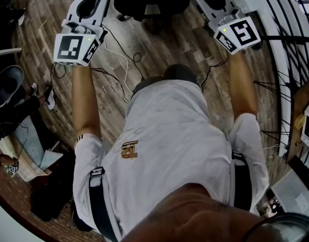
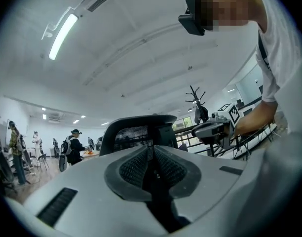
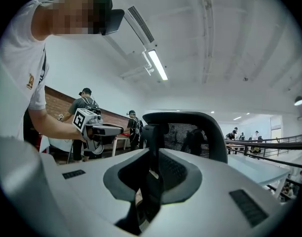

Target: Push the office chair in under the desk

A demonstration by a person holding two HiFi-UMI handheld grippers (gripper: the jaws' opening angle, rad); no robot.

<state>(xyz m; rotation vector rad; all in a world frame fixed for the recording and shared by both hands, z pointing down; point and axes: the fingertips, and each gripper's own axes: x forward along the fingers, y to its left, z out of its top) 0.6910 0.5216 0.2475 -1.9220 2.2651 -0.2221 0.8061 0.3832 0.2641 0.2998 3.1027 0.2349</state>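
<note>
Holding the white left gripper [image 2: 151,152] with its marker cube level, jaws pressed together, nothing gripped. Likewise the white right gripper [image 3: 152,158]: jaws together, empty. Facing the black mesh-backed office chair [image 1: 149,1], standing on the brown wood-plank floor [image 1: 169,49] just ahead, between the two grippers at the head view's top edge. Cannot tell whether touching it.

wood plank floor [image 1: 182,44] w/ black & white cables [image 1: 125,59] lying loose, office chair [image 1: 149,1] standing on it.
</note>
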